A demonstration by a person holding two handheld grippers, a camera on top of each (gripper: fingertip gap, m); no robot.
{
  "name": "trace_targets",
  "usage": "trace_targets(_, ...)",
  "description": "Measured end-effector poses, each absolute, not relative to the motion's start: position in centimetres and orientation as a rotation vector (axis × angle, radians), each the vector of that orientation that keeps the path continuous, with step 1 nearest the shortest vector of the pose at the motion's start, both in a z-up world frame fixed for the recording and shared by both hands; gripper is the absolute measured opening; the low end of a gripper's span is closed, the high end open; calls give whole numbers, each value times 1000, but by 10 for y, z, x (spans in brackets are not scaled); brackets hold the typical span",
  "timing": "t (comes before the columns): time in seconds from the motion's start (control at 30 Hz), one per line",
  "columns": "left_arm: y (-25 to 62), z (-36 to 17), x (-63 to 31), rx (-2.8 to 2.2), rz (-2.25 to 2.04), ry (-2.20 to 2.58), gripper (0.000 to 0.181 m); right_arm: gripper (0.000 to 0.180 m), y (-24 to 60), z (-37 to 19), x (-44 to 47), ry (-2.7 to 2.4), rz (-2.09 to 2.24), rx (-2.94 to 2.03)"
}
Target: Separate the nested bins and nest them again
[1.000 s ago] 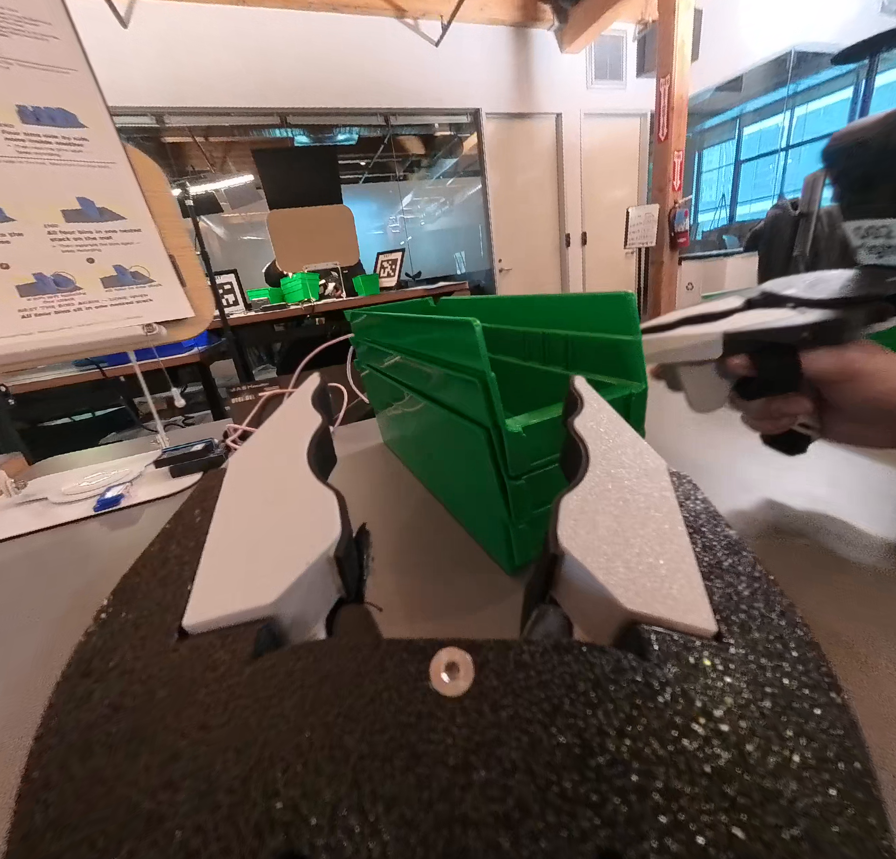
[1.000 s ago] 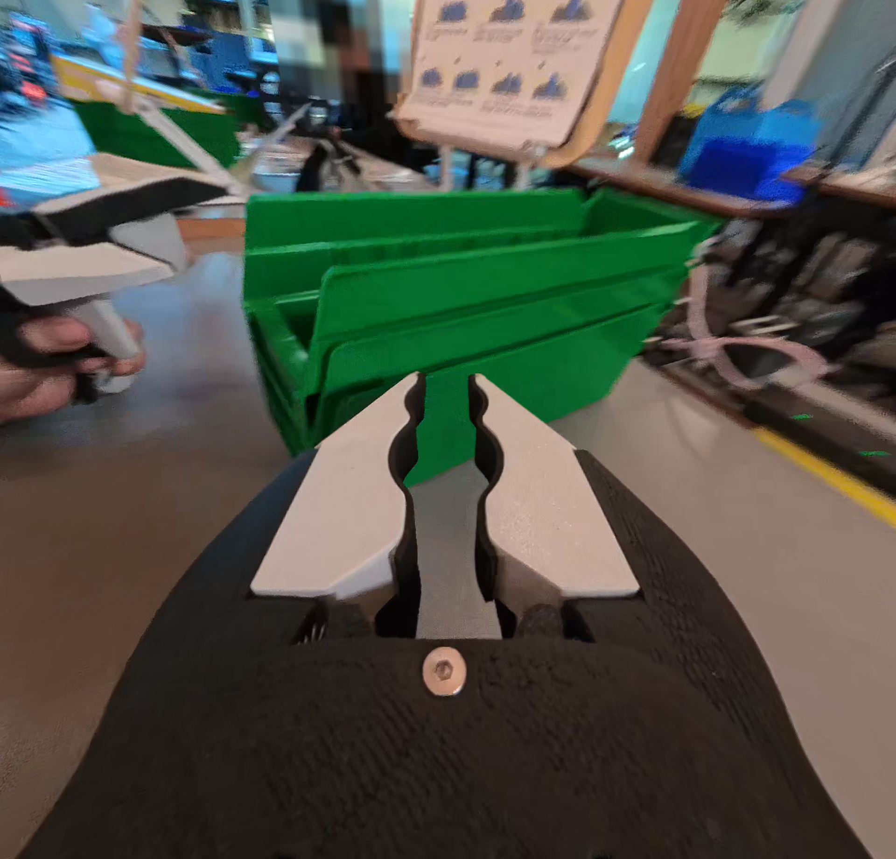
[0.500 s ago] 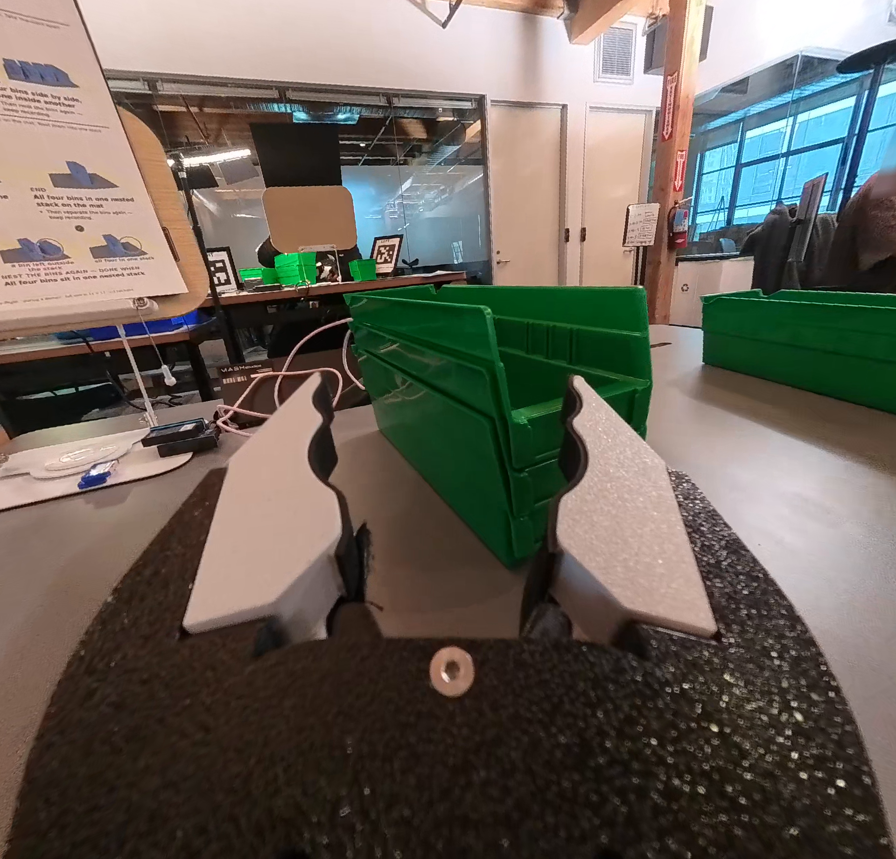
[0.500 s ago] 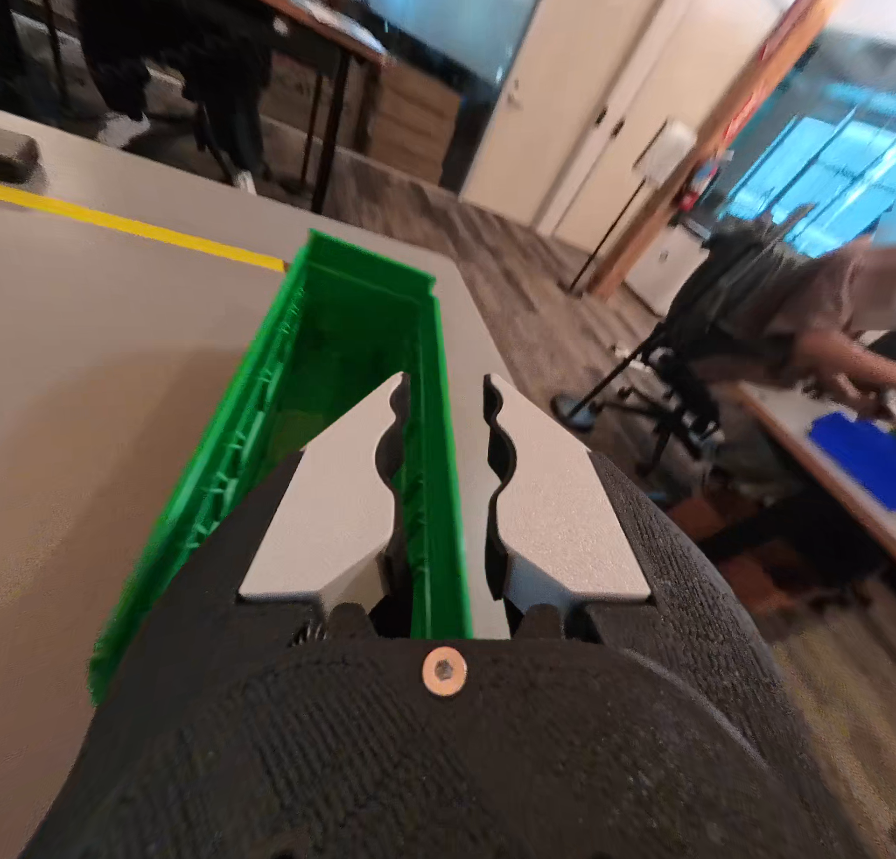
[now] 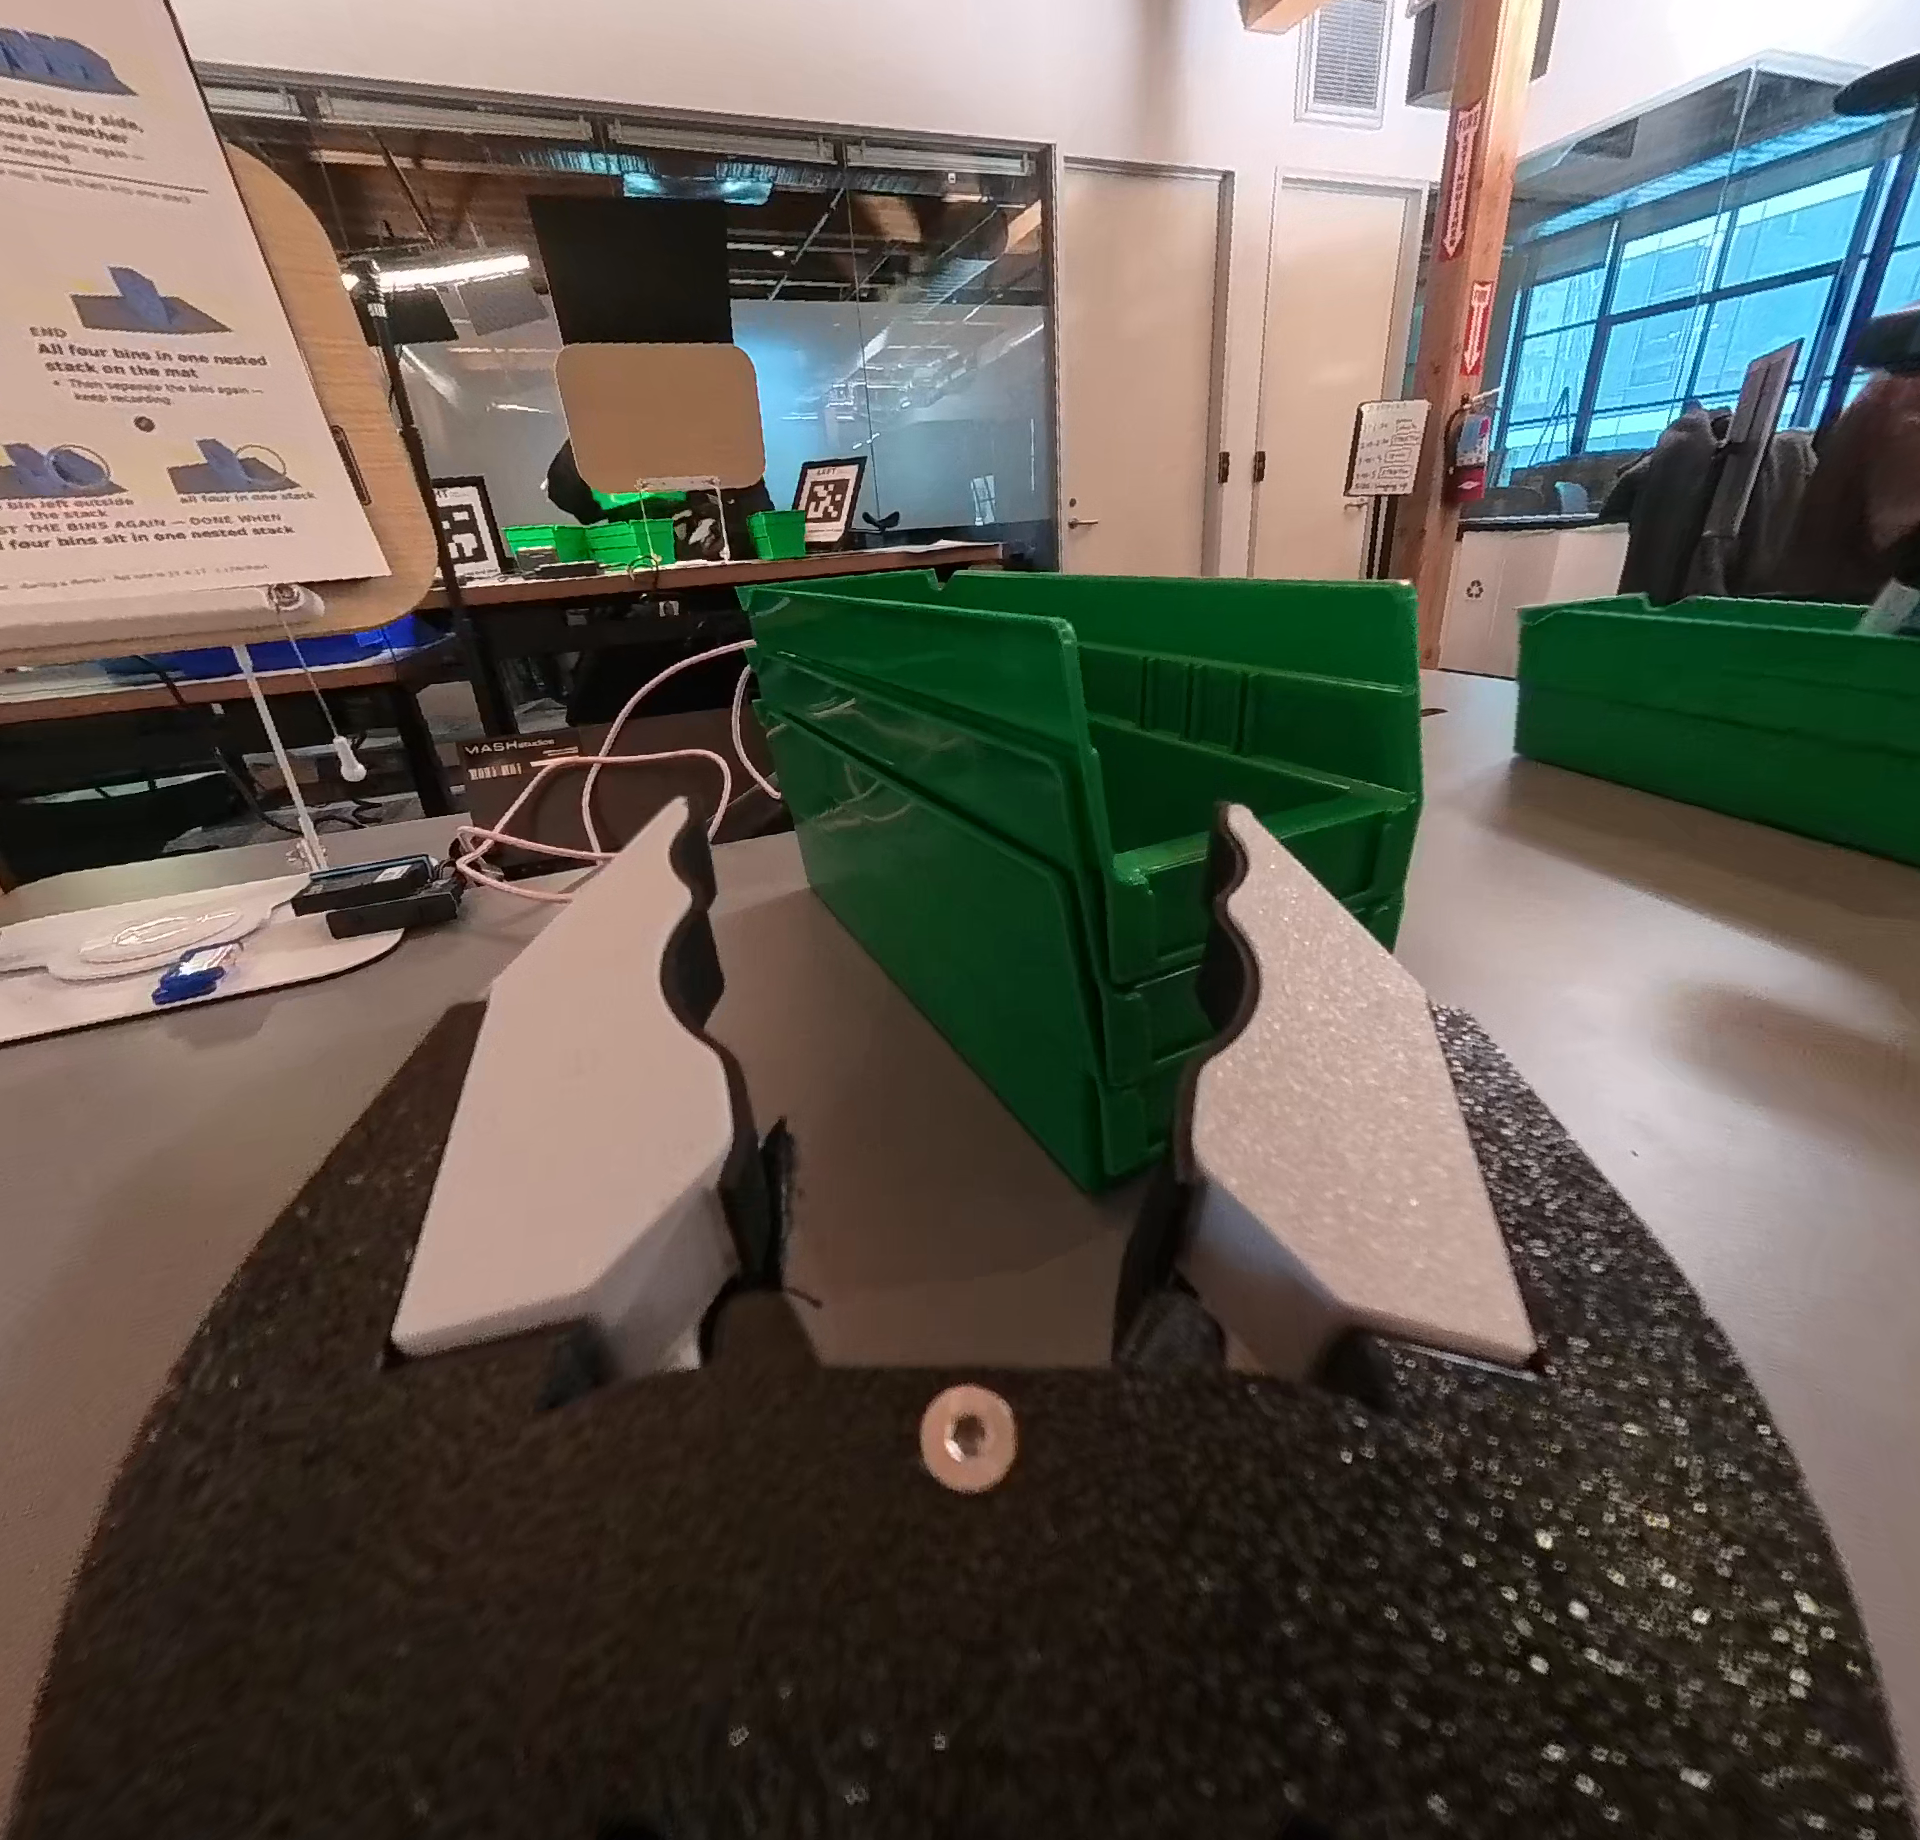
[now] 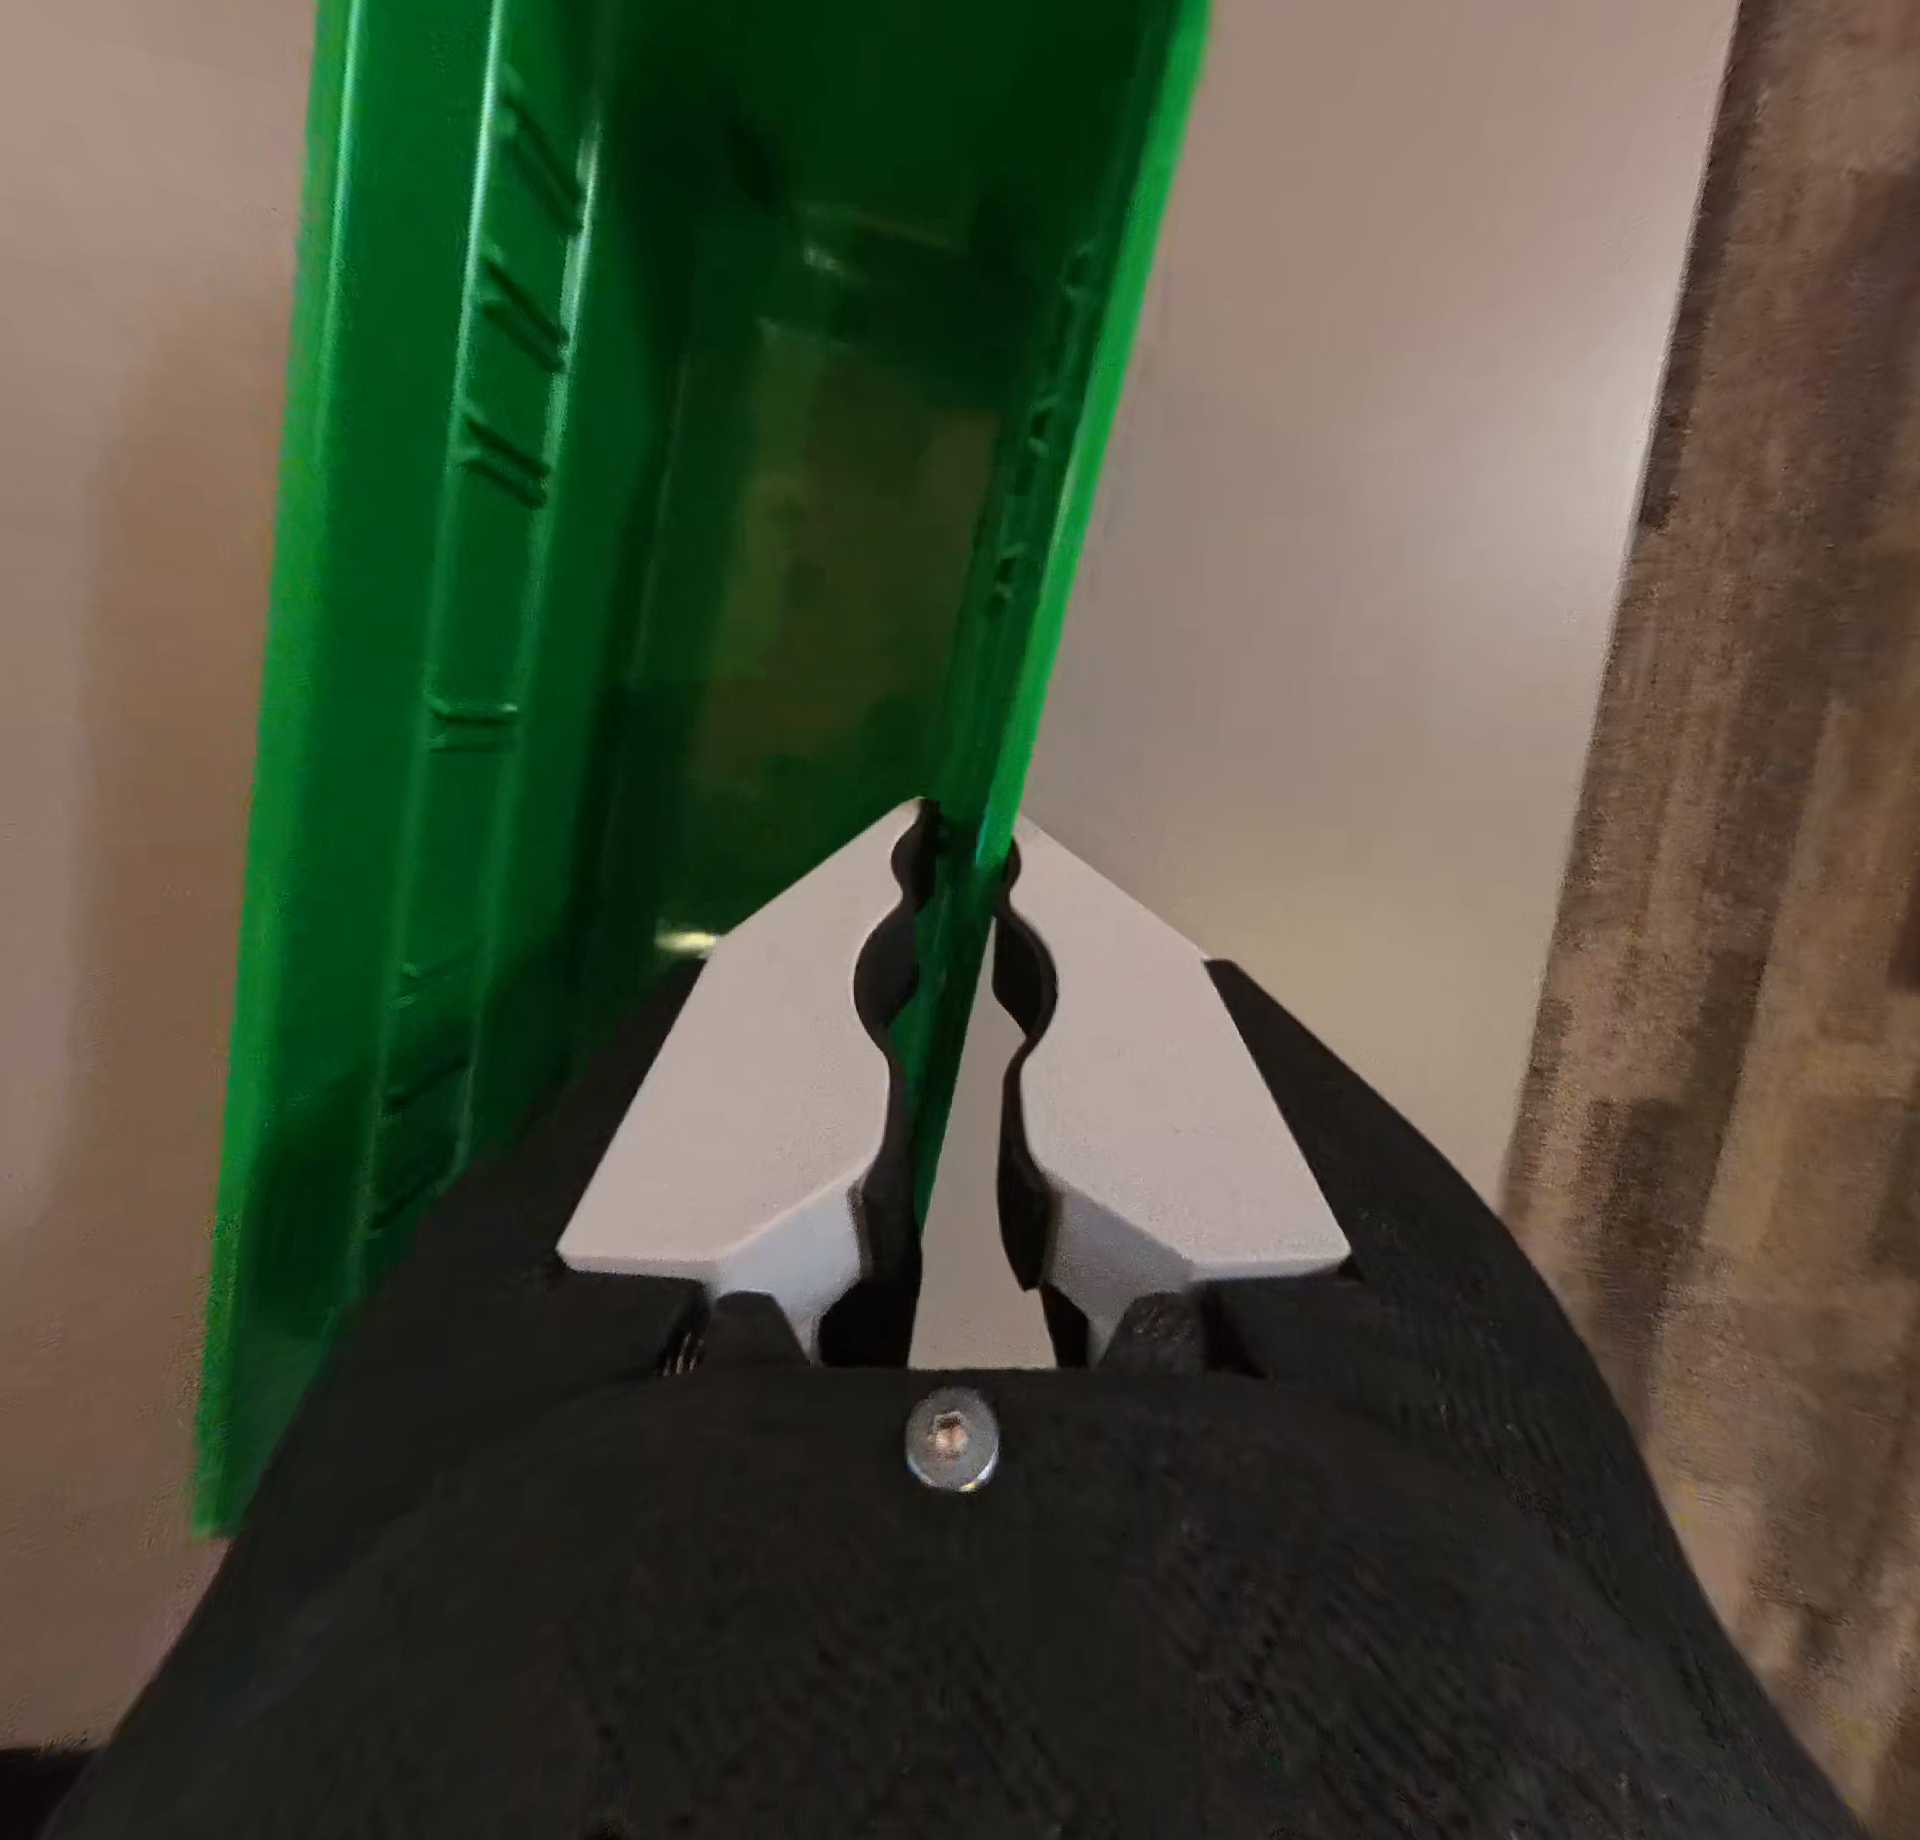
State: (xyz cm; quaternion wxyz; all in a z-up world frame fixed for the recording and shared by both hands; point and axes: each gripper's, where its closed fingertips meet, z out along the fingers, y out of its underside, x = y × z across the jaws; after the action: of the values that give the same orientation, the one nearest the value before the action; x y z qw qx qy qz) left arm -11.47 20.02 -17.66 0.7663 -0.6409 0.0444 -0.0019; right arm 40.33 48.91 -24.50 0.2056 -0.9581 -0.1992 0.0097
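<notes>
Right wrist view is showing the right hand-held gripper (image 6: 961,834) pinching the thin side wall of a single green bin (image 6: 727,440), with the jaws pressed against that wall near its rim; the picture is blurring, so whether the bin is resting on the counter (image 6: 1351,440) or hanging above it cannot be told. Left wrist view is showing the left hand-held gripper (image 5: 961,834) spread wide and holding nothing, pointing at the nested stack of green bins (image 5: 1039,855) standing on the counter just ahead of its fingertips. A separate green bin (image 5: 1714,720) is sitting well apart to the right. Separation is judged to be partly done. The main risk is the pinched bin swinging or slipping, since the grip is acting on one flexible wall only. A second risk is the stack sliding or tipping if the next bin sticks while being pulled and the left gripper is not bracing it.
</notes>
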Motion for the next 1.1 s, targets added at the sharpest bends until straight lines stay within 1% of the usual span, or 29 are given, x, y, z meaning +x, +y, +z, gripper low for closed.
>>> trace_targets(0.1, 200, -178, -115, -1398, -13, 88, 92, 4, 488, -233, 386, -461, 228, -2696)
trace_targets(0.2, 200, -177, -115, -1397, -25, 83, 91, 3, 487, -212, 381, -476, 172, -2722)
trace_targets(0.3, 201, -178, -116, -1404, -35, 80, 90, 3, 482, -173, 352, -506, 208, -2707)
trace_targets(0.43, 204, -186, -101, -1452, -186, 109, 89, 4, 466, -105, 272, -630, 368, -2602)
trace_targets(0.57, 210, -202, -81, -1555, -411, 116, 104, 3, 440, -46, 175, -776, 492, -2463)
trace_targets(0.63, 211, -207, -69, -1590, -494, 140, 107, 3, 424, -29, 126, -839, 575, -2422)
trace_targets(0.7, 210, -208, -47, -1614, -598, 199, 106, 3, 406, -24, 82, -888, 666, -2422)
trace_targets(0.73, 211, -211, -39, -1645, -592, 218, 115, 2, 397, -25, 63, -910, 705, -2436)
trace_targets(0.8, 210, -217, -24, -1681, -534, 314, 115, 2, 382, -33, 34, -955, 721, -2483)
trace_targets(0.9, 206, -222, 0, -1688, -551, 386, 112, 3, 374, -47, 8, -981, 627, -2526)
trace_targets(1.0, 207, -222, -6, -1673, -456, 372, 109, 4, 377, -59, -4, -958, 583, -2555)
trace_targets(1.1, 207, -205, -32, -1590, -375, 290, 104, 4, 386, -71, -12, -851, 631, -2576)
